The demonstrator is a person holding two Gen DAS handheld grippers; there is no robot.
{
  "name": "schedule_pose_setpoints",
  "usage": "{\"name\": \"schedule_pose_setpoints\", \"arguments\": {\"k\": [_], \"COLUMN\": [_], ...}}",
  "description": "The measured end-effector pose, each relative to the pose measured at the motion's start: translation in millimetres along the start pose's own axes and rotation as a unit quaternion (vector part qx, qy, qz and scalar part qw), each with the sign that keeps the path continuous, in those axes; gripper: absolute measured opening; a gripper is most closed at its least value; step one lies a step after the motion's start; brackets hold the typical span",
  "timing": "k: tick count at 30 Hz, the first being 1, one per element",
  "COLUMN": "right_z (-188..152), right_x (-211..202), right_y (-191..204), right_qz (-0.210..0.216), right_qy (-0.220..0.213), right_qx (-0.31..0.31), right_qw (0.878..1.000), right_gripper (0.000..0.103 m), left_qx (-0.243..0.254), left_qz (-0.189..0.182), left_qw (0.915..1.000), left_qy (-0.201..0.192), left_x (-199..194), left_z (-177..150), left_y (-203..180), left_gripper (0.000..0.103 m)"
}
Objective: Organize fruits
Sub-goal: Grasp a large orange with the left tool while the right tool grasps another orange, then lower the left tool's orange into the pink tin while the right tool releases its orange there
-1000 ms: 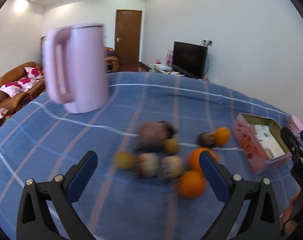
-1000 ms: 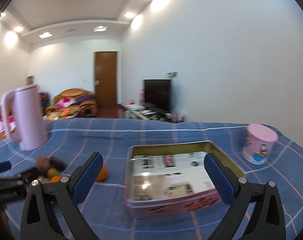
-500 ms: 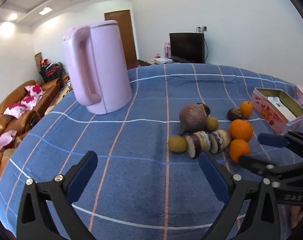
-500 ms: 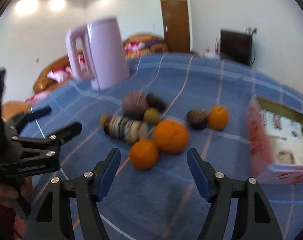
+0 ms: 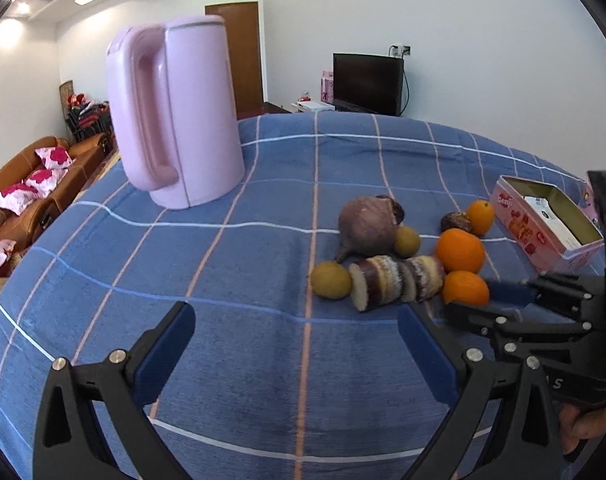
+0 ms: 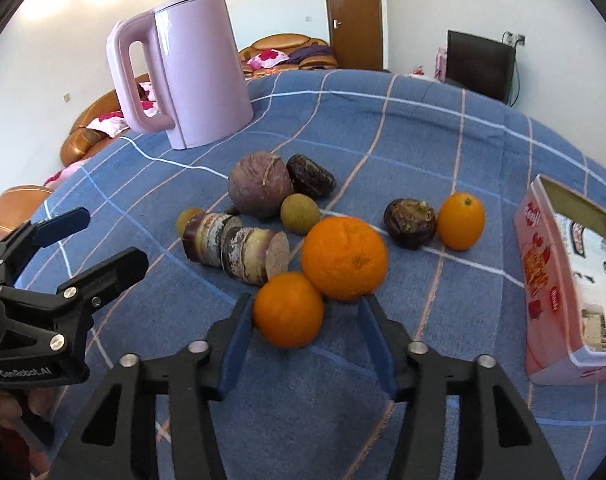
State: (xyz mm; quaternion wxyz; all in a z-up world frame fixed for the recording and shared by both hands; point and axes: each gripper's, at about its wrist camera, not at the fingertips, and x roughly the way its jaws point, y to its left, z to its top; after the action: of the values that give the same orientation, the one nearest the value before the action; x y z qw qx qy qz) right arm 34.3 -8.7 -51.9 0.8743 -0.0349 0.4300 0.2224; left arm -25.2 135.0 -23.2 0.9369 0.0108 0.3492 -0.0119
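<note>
A heap of fruit lies on the blue checked cloth: three oranges, two yellow-green fruits, two dark wrinkled fruits, a purple beet and a sliced purple roll. My right gripper is open, its fingers on either side of the nearest small orange; whether they touch it I cannot tell. The big orange sits just behind. My left gripper is open and empty, hovering short of the sliced roll. The pink tin box stands open at the right.
A tall pink kettle stands at the back left of the table. The right gripper shows in the left wrist view beside the fruit; the left gripper shows in the right wrist view. Sofas and a TV are beyond the table.
The right gripper swung from the tin to the fruit, came in low and narrowed its opening around the small orange. The left gripper drew back a little from the heap.
</note>
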Motion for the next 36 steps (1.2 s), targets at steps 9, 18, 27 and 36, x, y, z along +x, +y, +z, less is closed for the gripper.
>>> {"name": "schedule_pose_setpoints", "arguments": {"k": [9,18,27,36], "right_z": [-9,-13,-16,-20], "right_x": [-37,-99,-110,-119], "right_y": [-34,-73,-106,-114], "right_qz": [0.021,-0.091,-0.097,-0.099], "right_qy": [-0.077,-0.205,-0.21,-0.218], "right_qx": [0.039,0.056,0.105,0.107], "right_qw": [0.996,0.973,0.967,0.965], "right_gripper": [0.034,0.034,0.034,0.034], "left_qx": [0.053,0.134,0.162,0.161], "left_qz": [-0.026,-0.094,-0.105,-0.097], "left_qw": [0.9977,0.9863,0.9799,0.98], "left_qy": [-0.033,-0.022,0.052,0.065], "left_x": [-11,10,56,70], "left_z": [12,30,37,35], "left_y": [-41,-101,-130,-130], "left_gripper": [0.103,0.096,0.077,0.049]}}
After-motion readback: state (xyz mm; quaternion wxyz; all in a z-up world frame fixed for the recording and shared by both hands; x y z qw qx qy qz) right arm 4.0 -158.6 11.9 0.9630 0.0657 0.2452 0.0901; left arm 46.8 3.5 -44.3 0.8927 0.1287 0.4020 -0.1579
